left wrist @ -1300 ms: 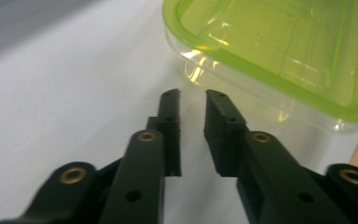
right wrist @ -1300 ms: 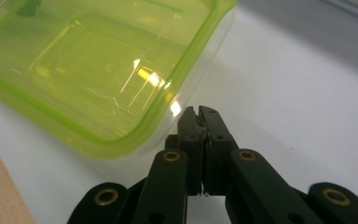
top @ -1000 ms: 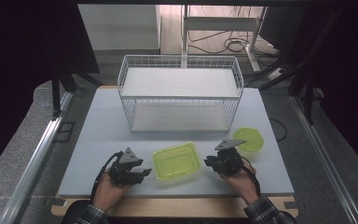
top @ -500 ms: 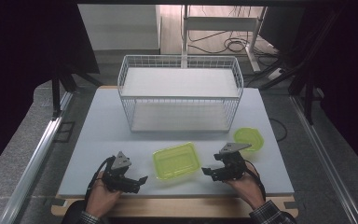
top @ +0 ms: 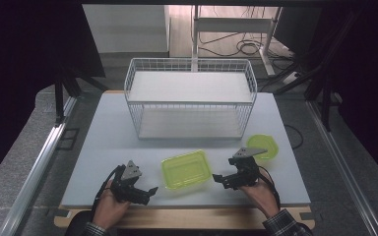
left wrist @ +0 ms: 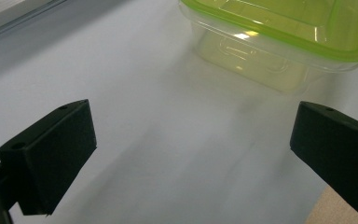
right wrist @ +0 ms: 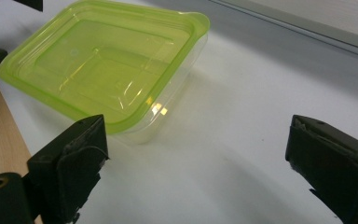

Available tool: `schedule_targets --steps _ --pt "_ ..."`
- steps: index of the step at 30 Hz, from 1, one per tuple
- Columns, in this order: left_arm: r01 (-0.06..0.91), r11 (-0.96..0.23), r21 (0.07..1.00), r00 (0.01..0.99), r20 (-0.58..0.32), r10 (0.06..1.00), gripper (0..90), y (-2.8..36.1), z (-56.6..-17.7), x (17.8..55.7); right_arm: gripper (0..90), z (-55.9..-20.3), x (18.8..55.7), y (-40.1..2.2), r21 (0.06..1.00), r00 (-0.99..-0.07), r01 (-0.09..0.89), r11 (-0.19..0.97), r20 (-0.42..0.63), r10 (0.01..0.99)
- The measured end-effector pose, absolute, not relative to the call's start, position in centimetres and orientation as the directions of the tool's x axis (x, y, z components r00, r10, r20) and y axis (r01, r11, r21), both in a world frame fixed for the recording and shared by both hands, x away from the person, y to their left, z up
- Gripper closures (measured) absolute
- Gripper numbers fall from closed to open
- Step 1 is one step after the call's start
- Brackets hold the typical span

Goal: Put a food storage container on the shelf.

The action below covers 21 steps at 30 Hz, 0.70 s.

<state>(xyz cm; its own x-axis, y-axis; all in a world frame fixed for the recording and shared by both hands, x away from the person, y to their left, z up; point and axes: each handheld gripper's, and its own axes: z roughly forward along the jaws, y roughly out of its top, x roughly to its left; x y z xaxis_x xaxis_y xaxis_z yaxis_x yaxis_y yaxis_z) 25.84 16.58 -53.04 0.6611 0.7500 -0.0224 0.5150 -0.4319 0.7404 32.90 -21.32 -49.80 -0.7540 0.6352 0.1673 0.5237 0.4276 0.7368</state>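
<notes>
The green-lidded container point(top: 186, 168) is sitting on the table point(top: 103, 147) between both grippers, touching neither. The left gripper point(top: 150, 191) and right gripper point(top: 217, 179) are both gaping wide, jaws having just been opening, nothing between them.

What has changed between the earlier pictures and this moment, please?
Both grippers have let go of the green-lidded box and drawn back from its ends: the left gripper toward the table's near left, the right gripper to the right. Their jaws have just been opening and now stand wide with nothing between them. The box, the round green lid and the wire basket stayed put.
</notes>
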Motion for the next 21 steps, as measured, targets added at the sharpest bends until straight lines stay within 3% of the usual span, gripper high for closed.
schedule_targets --steps 11,21 --pt "0.504 -0.466 0.727 0.664 0.019 0.747 0.3 16.2 -53.3 25.9 3.3 -49.4 34.1 -19.9 0.714 -0.707 0.596 0.366 0.252 0.66" --pt "0.501 -0.471 0.726 0.662 0.029 0.749 0.5 16.3 -53.3 26.0 25.4 -48.8 35.6 -18.8 0.687 -0.691 0.648 0.329 0.348 0.634"
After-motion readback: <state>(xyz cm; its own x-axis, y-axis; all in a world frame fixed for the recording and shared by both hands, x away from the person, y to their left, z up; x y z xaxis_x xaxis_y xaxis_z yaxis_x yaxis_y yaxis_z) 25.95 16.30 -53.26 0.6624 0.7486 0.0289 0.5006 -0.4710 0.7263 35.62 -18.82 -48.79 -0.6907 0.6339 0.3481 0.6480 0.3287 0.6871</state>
